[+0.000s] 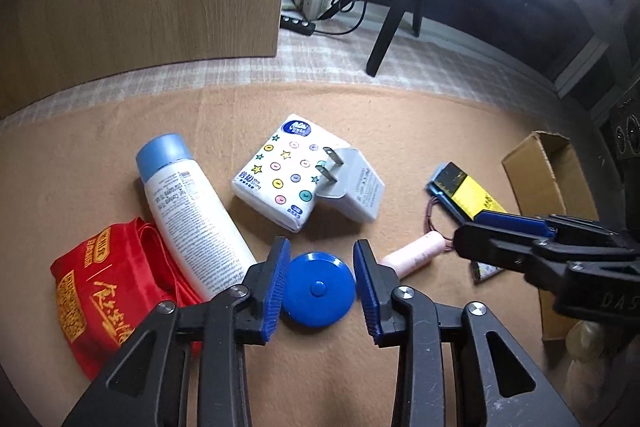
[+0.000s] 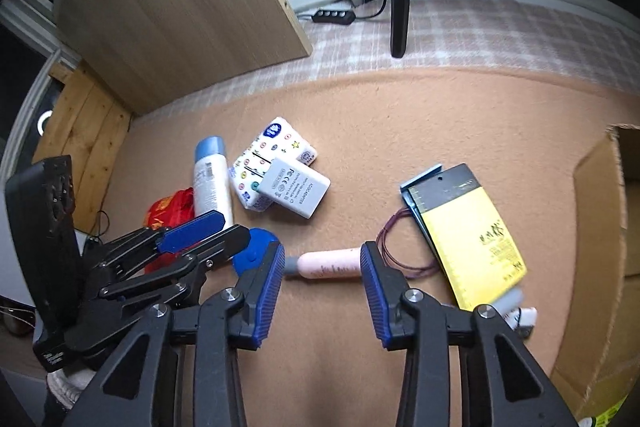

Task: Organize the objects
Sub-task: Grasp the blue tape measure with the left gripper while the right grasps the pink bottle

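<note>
Left gripper (image 1: 321,287), jaws apart, straddles the blue disc (image 1: 318,290) at lower centre; right gripper (image 2: 322,277) likewise brackets the pink tube (image 2: 328,263), both apparently lined up for grasps.

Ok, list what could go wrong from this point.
1. The left gripper brackets the round blue disc; its curved rim could squirt out of the flat pads.
2. The right gripper straddles the pink tube lengthwise, so it may roll free.
3. The grippers sit close together and might collide.
</note>
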A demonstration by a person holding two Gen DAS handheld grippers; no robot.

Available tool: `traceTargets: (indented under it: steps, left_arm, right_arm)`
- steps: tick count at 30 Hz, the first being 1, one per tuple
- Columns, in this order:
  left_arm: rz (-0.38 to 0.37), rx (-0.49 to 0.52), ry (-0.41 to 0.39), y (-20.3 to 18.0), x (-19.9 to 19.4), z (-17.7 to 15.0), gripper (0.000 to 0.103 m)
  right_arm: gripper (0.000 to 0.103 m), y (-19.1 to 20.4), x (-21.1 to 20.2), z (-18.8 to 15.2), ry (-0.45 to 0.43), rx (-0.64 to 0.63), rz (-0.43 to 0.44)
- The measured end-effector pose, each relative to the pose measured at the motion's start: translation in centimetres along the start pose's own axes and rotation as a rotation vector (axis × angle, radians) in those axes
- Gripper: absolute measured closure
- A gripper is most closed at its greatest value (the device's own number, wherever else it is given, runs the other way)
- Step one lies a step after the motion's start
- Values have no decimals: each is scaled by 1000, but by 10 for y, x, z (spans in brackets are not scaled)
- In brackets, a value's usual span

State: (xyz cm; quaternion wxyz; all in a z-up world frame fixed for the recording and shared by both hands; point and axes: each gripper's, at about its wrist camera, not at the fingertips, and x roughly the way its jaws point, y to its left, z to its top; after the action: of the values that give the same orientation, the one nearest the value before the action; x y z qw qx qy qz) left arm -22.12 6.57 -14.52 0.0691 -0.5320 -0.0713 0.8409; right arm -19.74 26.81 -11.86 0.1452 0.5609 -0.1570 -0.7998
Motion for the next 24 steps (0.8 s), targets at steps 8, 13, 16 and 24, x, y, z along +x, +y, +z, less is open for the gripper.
traceTargets:
  steps: [8,13,16,24]
  left_arm:
    - [1,-6,42,2,21,6,73]
    - [5,-6,62,3,32,8,74]
    - [-8,-15,70,5,36,8,75]
    - [-36,-11,76,4,35,-2,78]
  right_arm:
    - [68,-1,26,6,47,0,-9]
    - [68,2,44,7,88,-15,-11]
    - [69,0,51,7,114,-10,-10]
    - [70,-4,44,-3,133,-8,12]
